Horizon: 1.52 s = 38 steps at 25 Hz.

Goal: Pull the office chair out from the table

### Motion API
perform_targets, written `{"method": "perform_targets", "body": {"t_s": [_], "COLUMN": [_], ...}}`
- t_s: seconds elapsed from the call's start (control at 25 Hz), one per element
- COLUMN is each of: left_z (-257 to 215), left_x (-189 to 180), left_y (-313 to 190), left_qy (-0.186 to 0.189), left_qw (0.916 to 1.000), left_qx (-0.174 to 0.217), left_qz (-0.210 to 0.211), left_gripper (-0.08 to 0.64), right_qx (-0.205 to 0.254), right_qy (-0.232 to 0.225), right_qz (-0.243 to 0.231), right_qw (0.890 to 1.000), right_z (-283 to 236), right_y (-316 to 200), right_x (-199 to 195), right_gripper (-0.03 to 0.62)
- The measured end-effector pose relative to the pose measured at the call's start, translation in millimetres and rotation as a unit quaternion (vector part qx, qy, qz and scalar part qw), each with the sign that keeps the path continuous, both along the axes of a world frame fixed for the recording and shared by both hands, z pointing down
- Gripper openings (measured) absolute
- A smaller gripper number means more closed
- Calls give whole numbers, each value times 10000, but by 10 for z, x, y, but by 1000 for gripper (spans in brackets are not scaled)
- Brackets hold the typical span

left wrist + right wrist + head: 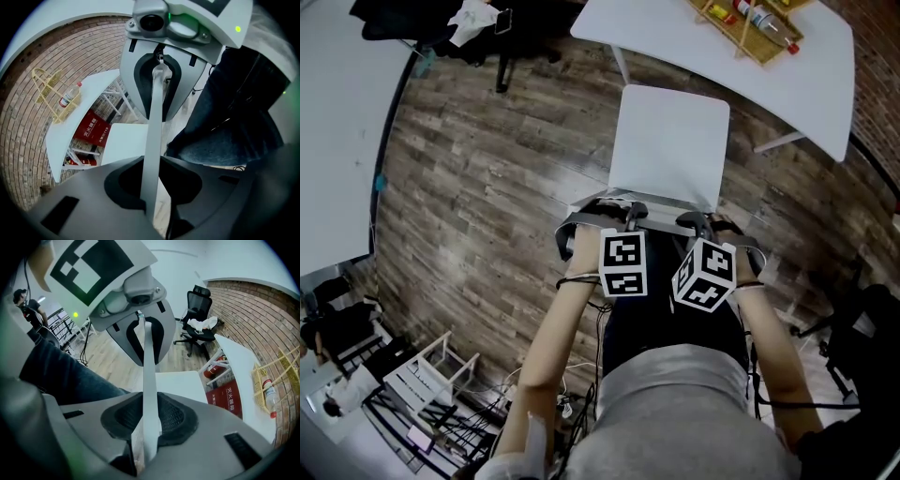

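the white chair (670,141) stands on the wooden floor (487,159) with its whole seat showing, out from under the white surface (811,89) at the far side. a strip of bare floor lies between the seat's front edge and the surface's edge. the person stands right behind the chair, with both arms reaching down to the top of its backrest (661,201).

the left tool (623,212) is clamped on the top edge of the backrest towards its left end. in the left gripper view the thin white panel runs edge-on straight between the dark pads, which press on it from both sides. the right tool (697,221) grips the same edge towards its right end, and the right gripper view shows the panel pinched between its ribbed pads. both tools point steeply down and sit near each other, with their marker cubes side by side.

on the surface lies a wooden basket (741,37) with a bottle (766,25) in it. a red sign (91,131) stands under the surface against the brick wall (28,140). a black swivel chair (197,319) with a white cloth (202,323) on its seat stands further off.
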<state>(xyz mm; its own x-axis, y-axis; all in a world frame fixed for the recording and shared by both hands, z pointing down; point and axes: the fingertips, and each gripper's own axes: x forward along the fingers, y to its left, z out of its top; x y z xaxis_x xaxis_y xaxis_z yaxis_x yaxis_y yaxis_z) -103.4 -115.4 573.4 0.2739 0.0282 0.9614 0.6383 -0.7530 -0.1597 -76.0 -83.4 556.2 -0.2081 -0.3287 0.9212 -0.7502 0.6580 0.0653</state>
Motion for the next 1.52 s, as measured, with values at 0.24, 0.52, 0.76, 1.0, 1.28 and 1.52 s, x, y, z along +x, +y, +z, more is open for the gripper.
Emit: {"method": "perform_targets", "body": {"t_s": [0.24,0.52,0.76,1.0,1.28,1.52], "left_z": [2,-20,-6,-116,-545,-1304], "left_x": [-231,-318,-310,-271,-221,78], "left_y": [147,162,162,192,134,-164], "left_qy": [-71,-50,41,386,881,2225], "left_qw": [9999,9999,9992,9968,9849,9420], "left_qx": [-78,-148,-405,-696,-1428,-2102], "left_qz": [29,70,57,-46,-415,-1379], "left_gripper": [91,91,95,134,167,165], "right_qx": [-89,-155,-207,-207,385,1839], "right_qy": [-57,-114,-297,-1073,-1831,-1914], "right_qz": [17,190,223,585,858,1673], "right_qw": [9999,9996,9991,9923,9786,9495], "right_z": [-5,-26,-3,-155,-732,-1384], "right_y": [148,157,157,100,-137,-582], "right_x": [-235,-323,-320,-357,-310,-55], "right_gripper": [86,88,95,149,156,49]}}
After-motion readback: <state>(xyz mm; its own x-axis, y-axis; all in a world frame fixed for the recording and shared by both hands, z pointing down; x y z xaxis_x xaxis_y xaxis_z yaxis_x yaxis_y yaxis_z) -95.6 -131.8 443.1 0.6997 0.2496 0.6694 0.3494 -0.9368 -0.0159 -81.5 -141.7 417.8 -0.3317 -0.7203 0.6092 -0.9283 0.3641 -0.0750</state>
